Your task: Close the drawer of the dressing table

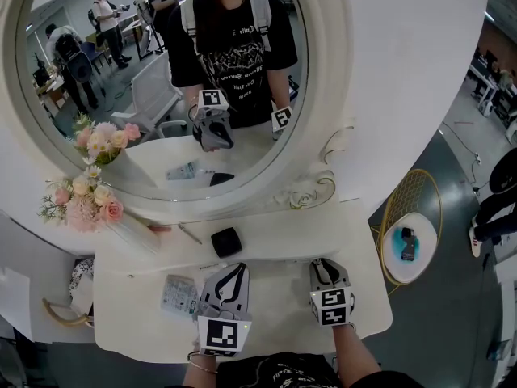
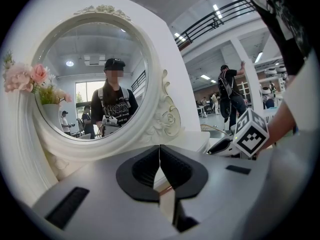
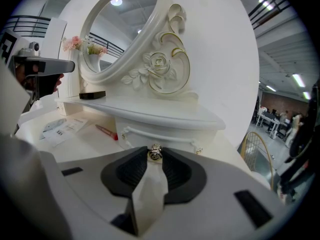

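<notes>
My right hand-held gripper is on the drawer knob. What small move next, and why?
Probably push the right hand-held gripper straight ahead, toward the mirror. Its jaws pinch the drawer knob, and the drawer front sits right behind it under the shelf, so a short level push should seat it.

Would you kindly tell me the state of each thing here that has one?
left gripper: shut, empty.
right gripper: shut on the drawer knob.
drawer: looks pushed in, front tucked beneath the shelf.
black case: lying flat on that shelf.
</notes>
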`<state>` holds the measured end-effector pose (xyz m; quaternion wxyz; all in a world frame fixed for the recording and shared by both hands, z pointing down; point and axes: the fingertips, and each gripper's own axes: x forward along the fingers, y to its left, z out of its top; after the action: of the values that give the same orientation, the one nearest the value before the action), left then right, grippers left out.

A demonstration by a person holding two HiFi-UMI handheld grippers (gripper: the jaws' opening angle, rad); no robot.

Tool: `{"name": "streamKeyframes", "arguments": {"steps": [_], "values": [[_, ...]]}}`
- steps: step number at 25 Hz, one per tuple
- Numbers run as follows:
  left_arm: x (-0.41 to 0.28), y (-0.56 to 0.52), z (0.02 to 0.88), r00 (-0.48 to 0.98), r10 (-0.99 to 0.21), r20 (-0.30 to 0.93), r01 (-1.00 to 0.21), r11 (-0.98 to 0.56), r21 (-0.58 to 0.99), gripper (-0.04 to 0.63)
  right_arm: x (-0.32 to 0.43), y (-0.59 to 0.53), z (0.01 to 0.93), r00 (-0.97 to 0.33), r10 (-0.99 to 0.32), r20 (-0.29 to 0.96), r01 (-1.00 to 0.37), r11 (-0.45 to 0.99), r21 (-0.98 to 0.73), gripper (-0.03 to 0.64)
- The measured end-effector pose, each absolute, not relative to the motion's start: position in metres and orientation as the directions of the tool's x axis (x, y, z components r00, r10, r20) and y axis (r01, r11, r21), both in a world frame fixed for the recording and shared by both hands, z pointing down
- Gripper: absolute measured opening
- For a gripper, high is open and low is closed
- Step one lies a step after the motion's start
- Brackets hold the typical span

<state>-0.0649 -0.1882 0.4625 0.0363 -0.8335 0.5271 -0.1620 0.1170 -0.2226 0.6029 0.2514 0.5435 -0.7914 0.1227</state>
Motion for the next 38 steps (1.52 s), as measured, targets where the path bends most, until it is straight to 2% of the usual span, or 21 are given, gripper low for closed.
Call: {"name": "streamKeyframes", "arguments": {"steps": [38], "values": [[-0.0692, -0.1884, 0.4584, 0.367, -0.9, 0.236, -0.885, -0.416, -0.21, 0.017, 0.1171, -0.2287, 0.6029, -0.288, -0.799, 0.528, -0.921, 0.382, 0.076, 0.101]]}}
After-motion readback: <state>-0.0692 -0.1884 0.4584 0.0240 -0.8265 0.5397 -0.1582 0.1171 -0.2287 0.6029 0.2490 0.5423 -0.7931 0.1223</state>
